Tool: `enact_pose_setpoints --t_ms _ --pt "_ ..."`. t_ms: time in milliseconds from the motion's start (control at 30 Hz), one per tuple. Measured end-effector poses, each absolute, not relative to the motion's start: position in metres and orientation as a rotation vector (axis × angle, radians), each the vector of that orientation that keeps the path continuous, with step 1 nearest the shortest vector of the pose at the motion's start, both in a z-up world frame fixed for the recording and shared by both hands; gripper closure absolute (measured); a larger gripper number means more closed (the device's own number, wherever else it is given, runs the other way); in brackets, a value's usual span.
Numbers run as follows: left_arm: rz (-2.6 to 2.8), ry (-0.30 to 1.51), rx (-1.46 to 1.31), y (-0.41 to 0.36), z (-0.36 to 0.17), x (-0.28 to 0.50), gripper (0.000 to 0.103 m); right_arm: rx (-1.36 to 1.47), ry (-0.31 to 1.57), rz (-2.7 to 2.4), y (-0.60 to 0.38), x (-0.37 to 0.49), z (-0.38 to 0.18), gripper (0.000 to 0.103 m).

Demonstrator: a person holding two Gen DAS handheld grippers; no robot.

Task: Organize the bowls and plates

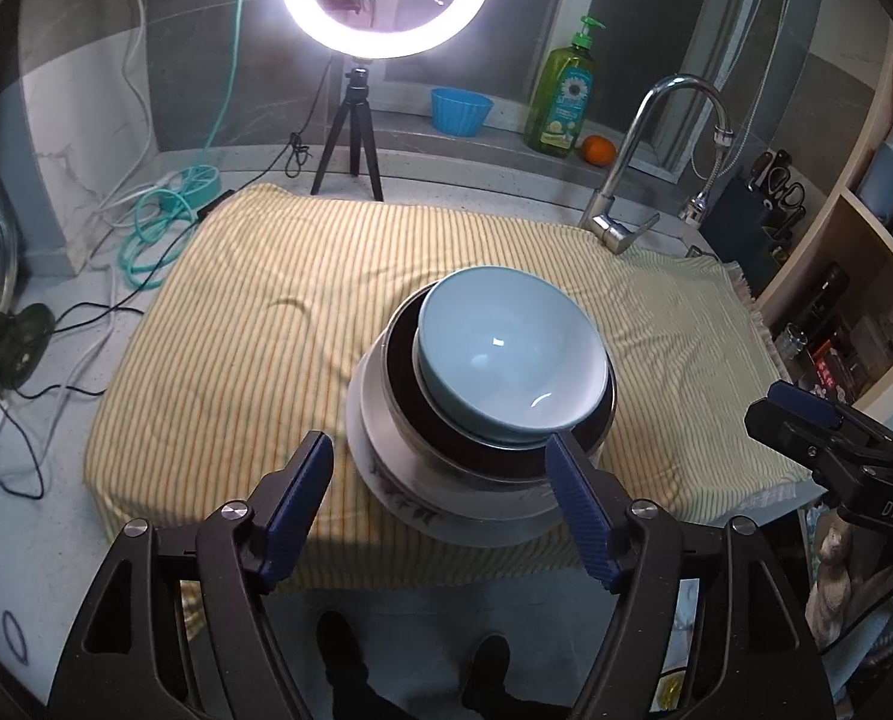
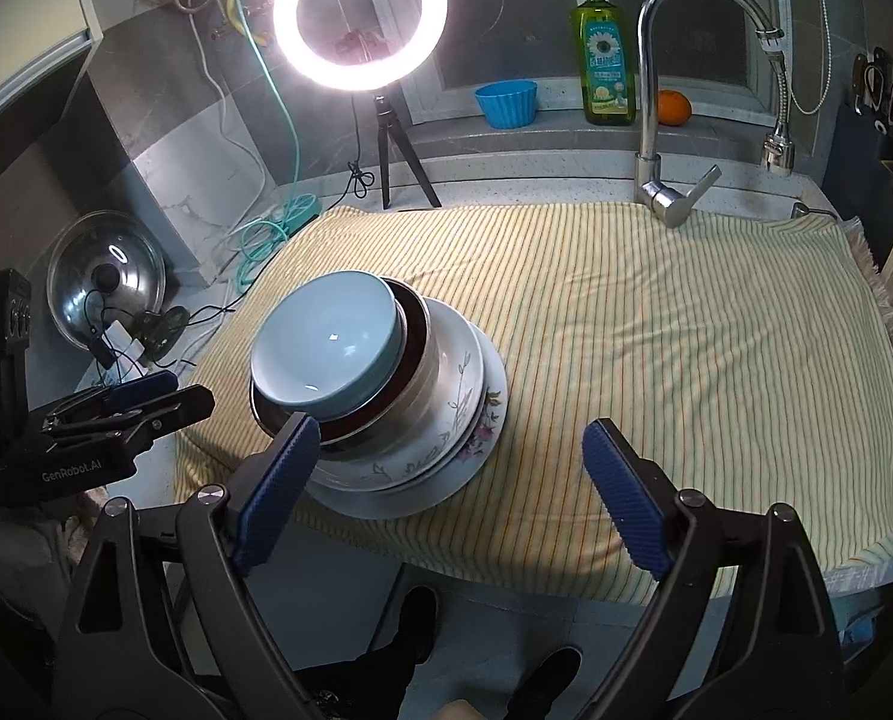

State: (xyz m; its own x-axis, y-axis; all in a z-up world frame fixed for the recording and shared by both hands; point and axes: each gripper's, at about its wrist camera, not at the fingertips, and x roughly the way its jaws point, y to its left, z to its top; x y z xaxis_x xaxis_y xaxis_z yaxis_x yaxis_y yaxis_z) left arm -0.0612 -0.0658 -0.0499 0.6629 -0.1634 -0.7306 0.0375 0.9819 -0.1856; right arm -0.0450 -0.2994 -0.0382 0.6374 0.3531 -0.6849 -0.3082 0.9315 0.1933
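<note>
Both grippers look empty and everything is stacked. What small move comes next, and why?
Probably back both away. The light blue bowl sits nested atop the floral plates, and the left gripper and right gripper are open, holding nothing.

bowl (image 1: 509, 354) atop plates (image 2: 476, 420), on cloth (image 2: 656, 330), faucet (image 2: 656, 180) behind
</note>
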Motion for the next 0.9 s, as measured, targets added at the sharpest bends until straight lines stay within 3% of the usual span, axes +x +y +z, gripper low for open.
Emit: enact_pose_setpoints --t_ms 100,900 --pt "-0.09 0.837 -0.168 -0.0638 -0.0496 -0.0622 0.026 0.061 0.8 0.392 -0.299 -0.0437 -0.0388 0.011" --pt "-0.067 0.853 -0.152 -0.0634 -0.0505 -0.0615 0.026 0.06 0.789 0.401 -0.2908 -0.0411 -0.038 0.011"
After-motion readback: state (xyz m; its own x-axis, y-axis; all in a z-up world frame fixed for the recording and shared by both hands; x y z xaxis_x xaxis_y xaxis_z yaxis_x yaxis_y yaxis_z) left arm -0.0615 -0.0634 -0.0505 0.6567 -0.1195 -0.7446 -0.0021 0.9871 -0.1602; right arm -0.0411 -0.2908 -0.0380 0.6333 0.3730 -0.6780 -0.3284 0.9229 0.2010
